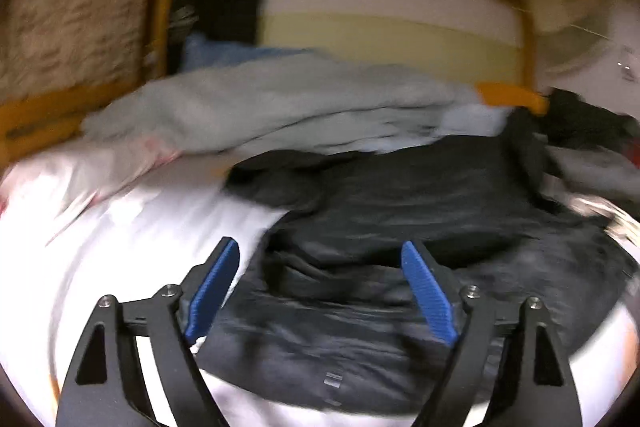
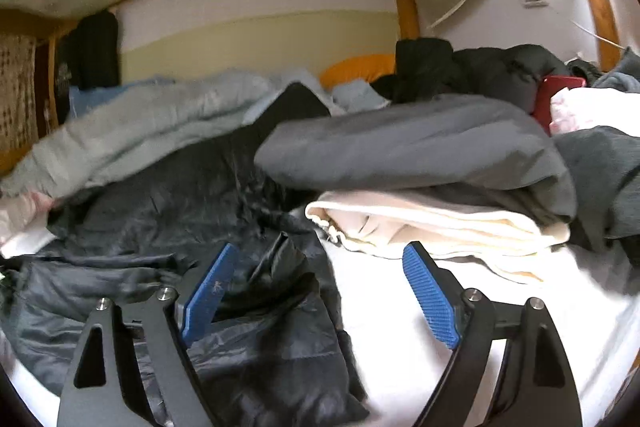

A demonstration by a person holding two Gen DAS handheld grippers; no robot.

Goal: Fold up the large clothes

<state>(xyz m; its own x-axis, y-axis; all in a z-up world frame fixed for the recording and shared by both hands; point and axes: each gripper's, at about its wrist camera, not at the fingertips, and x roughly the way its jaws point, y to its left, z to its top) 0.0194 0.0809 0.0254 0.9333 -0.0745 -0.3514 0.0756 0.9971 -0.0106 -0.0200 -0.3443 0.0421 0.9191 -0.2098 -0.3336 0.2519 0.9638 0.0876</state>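
left tongs (image 1: 320,291): jaws spread wide, blue pads (image 1: 214,293) facing in, nothing gripped
right tongs (image 2: 320,293): jaws spread wide, pads (image 2: 430,297) bare, angled down and forward

Heavy motion blur, blown-out white sheet (image 1: 120,227), dark fisheye-warped corners.
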